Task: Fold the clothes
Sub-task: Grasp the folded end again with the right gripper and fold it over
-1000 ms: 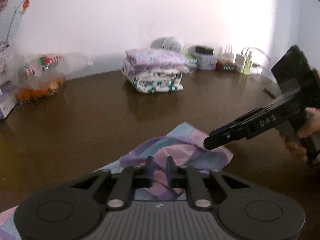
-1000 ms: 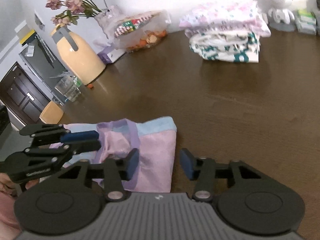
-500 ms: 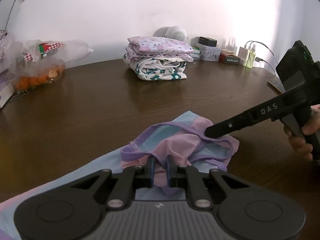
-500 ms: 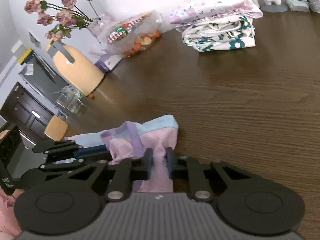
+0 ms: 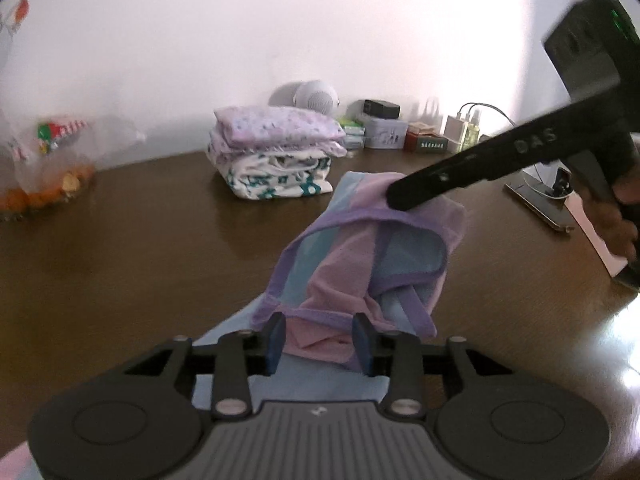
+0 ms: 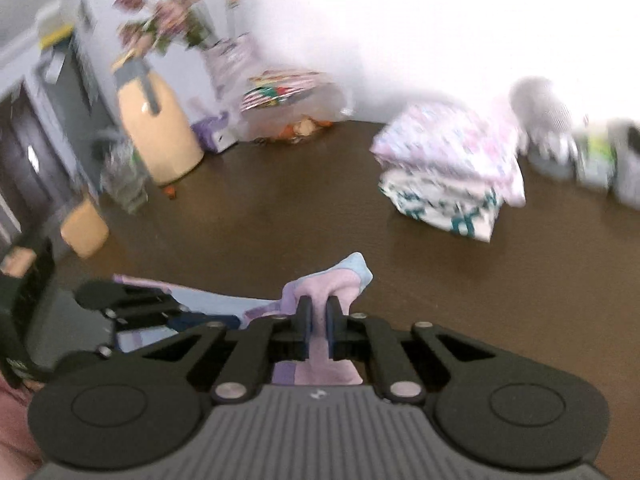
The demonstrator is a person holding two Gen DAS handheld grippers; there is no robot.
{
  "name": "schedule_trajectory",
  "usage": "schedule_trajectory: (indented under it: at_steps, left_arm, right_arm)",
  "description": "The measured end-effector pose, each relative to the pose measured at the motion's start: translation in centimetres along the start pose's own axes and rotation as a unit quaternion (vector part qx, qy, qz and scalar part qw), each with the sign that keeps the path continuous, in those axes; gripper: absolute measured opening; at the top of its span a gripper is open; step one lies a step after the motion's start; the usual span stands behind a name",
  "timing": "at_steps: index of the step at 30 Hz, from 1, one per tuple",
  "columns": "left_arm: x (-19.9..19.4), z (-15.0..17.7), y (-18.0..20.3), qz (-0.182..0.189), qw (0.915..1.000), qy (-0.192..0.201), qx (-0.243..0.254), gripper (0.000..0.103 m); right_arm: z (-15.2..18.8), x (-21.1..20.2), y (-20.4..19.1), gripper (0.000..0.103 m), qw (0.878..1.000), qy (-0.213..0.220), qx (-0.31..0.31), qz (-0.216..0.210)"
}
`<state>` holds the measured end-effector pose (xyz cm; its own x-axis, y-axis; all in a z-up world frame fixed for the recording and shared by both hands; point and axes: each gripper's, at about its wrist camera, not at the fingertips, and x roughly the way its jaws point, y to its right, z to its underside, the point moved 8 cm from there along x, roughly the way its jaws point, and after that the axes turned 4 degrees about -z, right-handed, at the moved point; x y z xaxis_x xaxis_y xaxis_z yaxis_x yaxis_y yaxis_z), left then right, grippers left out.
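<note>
We count 1 loose garment, pink, blue and purple, on the brown table, plus 1 stack of folded clothes further back w/ at least 2 pieces; 2 grippers.

Left gripper: jaws just been opening, now part open. Garment's low edge lies between the blue pads, but they don't seem to press it.

Right gripper: jaws closed tight on a pinch of pink cloth, lifting that corner off the table so the garment hangs stretched from it.

Left view only: right gripper from the side w/ the hand on its handle, and boxes + chargers by the wall.

Right view only (blurred): 1 vase w/ flowers, and the left gripper at lower left.
</note>
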<state>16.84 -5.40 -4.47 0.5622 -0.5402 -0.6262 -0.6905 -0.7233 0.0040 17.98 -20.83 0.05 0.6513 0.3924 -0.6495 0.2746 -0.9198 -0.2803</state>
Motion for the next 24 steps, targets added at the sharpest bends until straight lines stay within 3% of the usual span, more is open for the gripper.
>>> schedule_trajectory:
  at_steps: [1, 3, 5, 8, 11, 18, 24]
  left_arm:
    - [0.0, 0.3, -0.2, -0.003, 1.0, -0.004, 0.0, 0.031]
    - [0.8, 1.0, -0.5, 0.002, 0.9998, -0.019, -0.004, 0.018]
    - [1.9, 1.4, -0.8, 0.013, 0.9995, -0.026, -0.016, 0.018]
    - [2.2, 1.9, -1.6, 0.019, 0.9986, -0.028, -0.041, 0.022]
    - [-0.8, 2.2, -3.1, 0.008, 0.9985, -0.009, -0.054, 0.038]
    - [-6.7, 4.8, -7.9, -0.068, 0.9942, 0.009, -0.084, 0.039]
    - [-8.0, 6.5, -9.7, -0.085, 0.9902, 0.0, -0.11, 0.039]
  right_arm:
    - [-0.4, 0.0, -0.7, 0.007, 1.0, -0.006, -0.019, 0.006]
    - [-0.7, 1.0, -2.8, 0.007, 0.998, -0.019, -0.055, 0.001]
    - [-0.8, 1.8, -4.7, 0.007, 0.997, -0.026, -0.078, -0.006]
    - [-0.9, 3.3, -7.1, 0.007, 0.994, -0.038, -0.099, -0.017]
    - [-0.8, 4.8, -8.5, 0.007, 0.993, -0.052, -0.106, -0.022]
    - [0.7, 8.9, -11.7, 0.007, 0.986, -0.092, -0.124, -0.057]
    - [2.5, 12.3, -12.9, 0.007, 0.984, -0.119, -0.115, -0.071]
